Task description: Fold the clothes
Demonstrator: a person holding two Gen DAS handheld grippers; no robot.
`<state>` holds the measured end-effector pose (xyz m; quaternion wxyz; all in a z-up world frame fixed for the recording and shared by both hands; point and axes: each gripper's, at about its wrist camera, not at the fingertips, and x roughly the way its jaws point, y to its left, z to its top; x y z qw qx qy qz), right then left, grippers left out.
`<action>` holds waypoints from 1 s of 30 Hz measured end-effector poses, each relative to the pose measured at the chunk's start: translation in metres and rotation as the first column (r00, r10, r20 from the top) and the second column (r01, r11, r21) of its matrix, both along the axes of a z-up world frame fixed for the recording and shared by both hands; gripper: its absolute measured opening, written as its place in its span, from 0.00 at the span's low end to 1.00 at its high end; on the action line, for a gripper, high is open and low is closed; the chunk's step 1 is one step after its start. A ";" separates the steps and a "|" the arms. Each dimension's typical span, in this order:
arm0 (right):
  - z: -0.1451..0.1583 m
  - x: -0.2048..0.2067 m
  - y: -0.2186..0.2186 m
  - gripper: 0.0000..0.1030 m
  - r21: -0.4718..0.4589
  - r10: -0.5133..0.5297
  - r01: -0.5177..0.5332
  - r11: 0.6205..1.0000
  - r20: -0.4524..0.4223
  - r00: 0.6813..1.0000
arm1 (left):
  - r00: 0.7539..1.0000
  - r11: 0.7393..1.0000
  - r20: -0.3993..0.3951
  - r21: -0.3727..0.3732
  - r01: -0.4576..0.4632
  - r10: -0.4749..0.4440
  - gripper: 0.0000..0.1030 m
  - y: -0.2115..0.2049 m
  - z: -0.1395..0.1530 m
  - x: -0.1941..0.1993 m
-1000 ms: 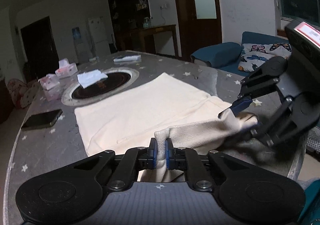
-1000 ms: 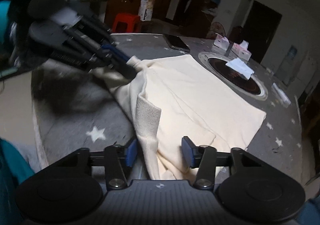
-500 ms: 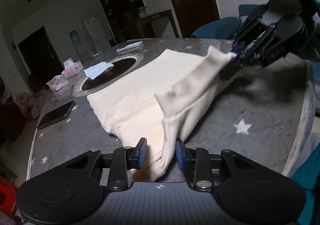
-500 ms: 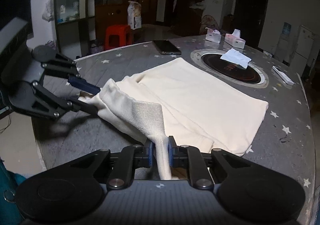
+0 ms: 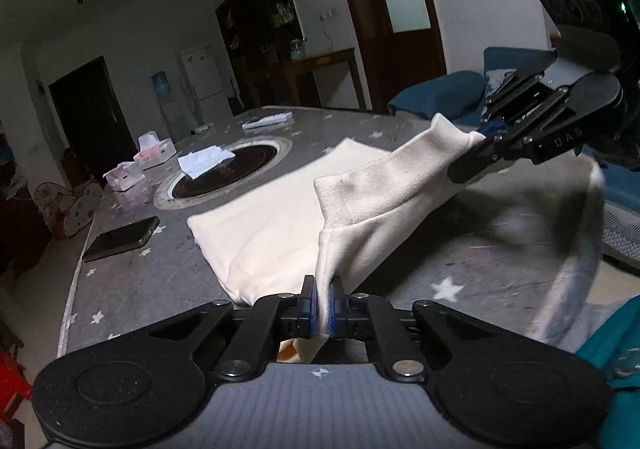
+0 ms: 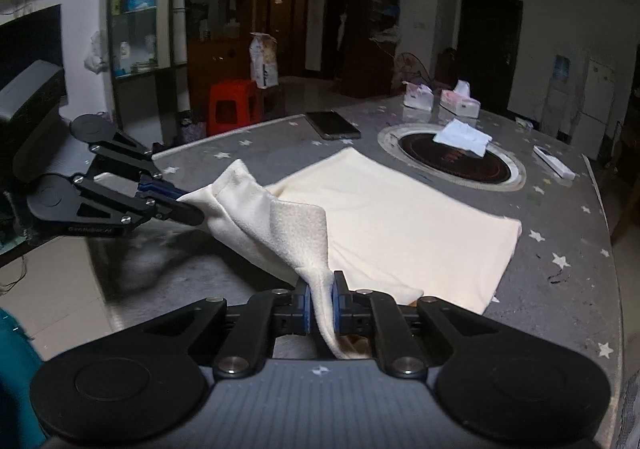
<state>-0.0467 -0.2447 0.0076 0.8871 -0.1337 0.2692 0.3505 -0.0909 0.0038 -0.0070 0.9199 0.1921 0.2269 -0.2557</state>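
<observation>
The left gripper is pinching the near edge of the cream garment between closed jaws, and the right gripper is clamping the same raised edge further along. Beyond both, the garment is lying flat on the grey starred table, with a phone and tissue boxes sitting farther off

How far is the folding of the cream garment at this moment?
Done: most of the cream garment lies flat on the table. In hand: the left gripper and the right gripper are each shut on its near edge, lifted off the table. Left: carrying that edge over the flat part and releasing it.
</observation>
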 end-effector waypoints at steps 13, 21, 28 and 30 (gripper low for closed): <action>0.040 -0.083 -0.007 0.06 0.003 0.107 -0.107 0.994 -0.038 0.994 | 1.000 0.997 -0.016 -0.076 0.009 -0.010 0.06 0.004 0.041 -0.074; 0.047 -0.045 -0.011 0.06 0.014 0.069 -0.069 0.998 -0.014 0.998 | 1.000 0.996 0.024 -0.092 -0.011 0.013 0.06 -0.001 0.048 -0.022; 0.044 0.031 -0.009 0.06 -0.019 0.028 -0.028 0.999 -0.017 0.999 | 0.999 0.997 0.000 -0.064 -0.049 0.049 0.06 -0.012 0.041 0.061; 0.037 0.056 -0.004 0.06 -0.037 0.009 -0.010 0.999 -0.017 1.000 | 0.997 0.995 -0.014 -0.053 -0.081 0.080 0.06 -0.015 0.032 0.089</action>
